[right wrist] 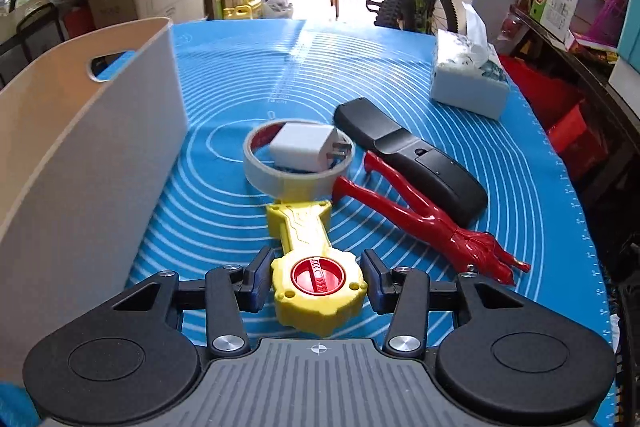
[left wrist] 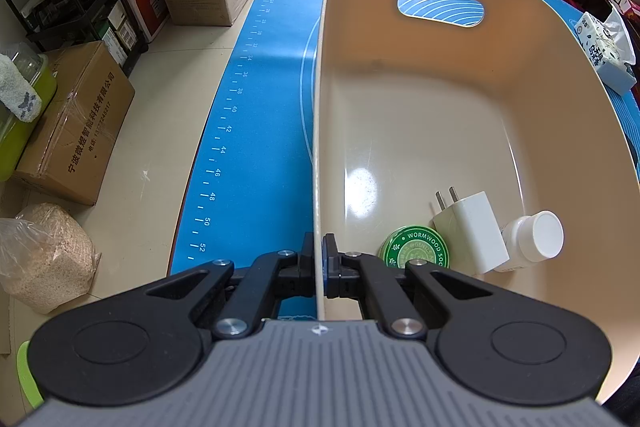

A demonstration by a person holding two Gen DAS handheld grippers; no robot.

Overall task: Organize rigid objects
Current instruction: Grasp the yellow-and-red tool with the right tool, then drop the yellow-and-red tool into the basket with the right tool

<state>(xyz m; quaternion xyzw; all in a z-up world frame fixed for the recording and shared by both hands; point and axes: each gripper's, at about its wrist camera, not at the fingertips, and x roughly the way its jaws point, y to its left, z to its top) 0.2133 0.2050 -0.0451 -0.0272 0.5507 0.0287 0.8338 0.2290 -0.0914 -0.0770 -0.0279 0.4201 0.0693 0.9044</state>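
The left tool (left wrist: 319, 267) is clamped on the near rim of the beige bin (left wrist: 420, 115), while the right tool (right wrist: 316, 285), jaws apart, straddles the stiff, light-looking yellow toy (right wrist: 310, 263) lying on the desk (right wrist: 420, 67), best gripped across its round head.
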